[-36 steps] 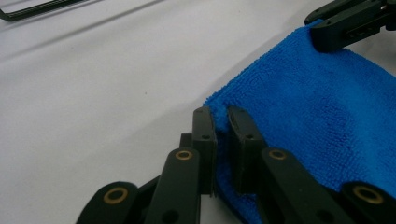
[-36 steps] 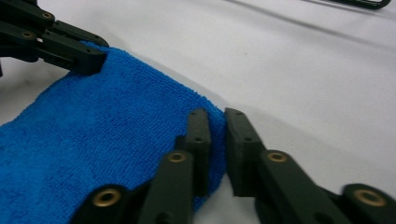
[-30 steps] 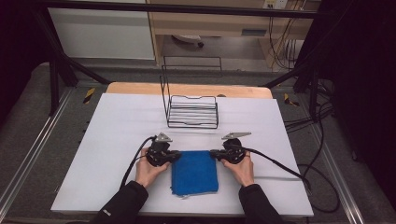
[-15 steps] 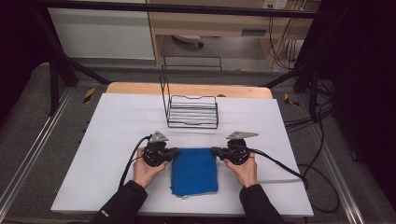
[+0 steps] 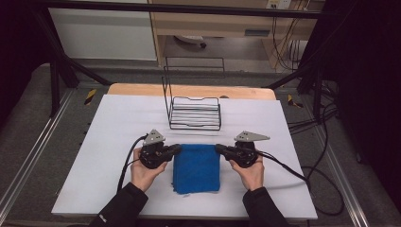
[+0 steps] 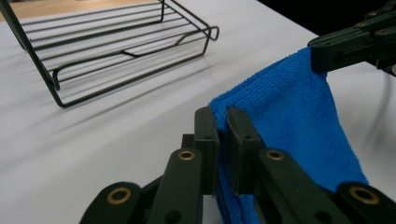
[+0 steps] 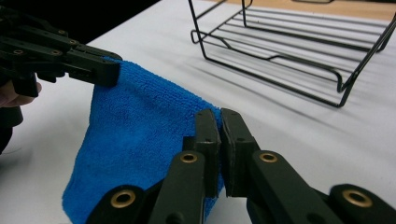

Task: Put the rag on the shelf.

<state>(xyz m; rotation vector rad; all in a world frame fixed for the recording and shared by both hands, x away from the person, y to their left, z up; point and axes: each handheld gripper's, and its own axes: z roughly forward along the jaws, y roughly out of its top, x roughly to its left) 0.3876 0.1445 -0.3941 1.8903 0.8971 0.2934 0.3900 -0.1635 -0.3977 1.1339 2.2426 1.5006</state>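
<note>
Two grippers pinch the blue cloth [image 5: 196, 169] at its far corners: left gripper [image 6: 221, 135] clamped on the left corner, right gripper [image 7: 219, 135] on the right. High view: cloth near table [image 5: 118, 123] front edge. Gripper views: corners raised; wire rack [image 6: 116, 42] beyond.

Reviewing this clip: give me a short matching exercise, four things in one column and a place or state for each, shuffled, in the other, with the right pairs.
Things:
1. blue cloth
2. wire rack
3. left gripper
4. right gripper

Places or states:
A. stands empty, farther back on the table
B. shut on the cloth's far-left corner
C. held by two corners
D. shut on the cloth's far-right corner

Pairs: 1-C, 2-A, 3-B, 4-D
</note>
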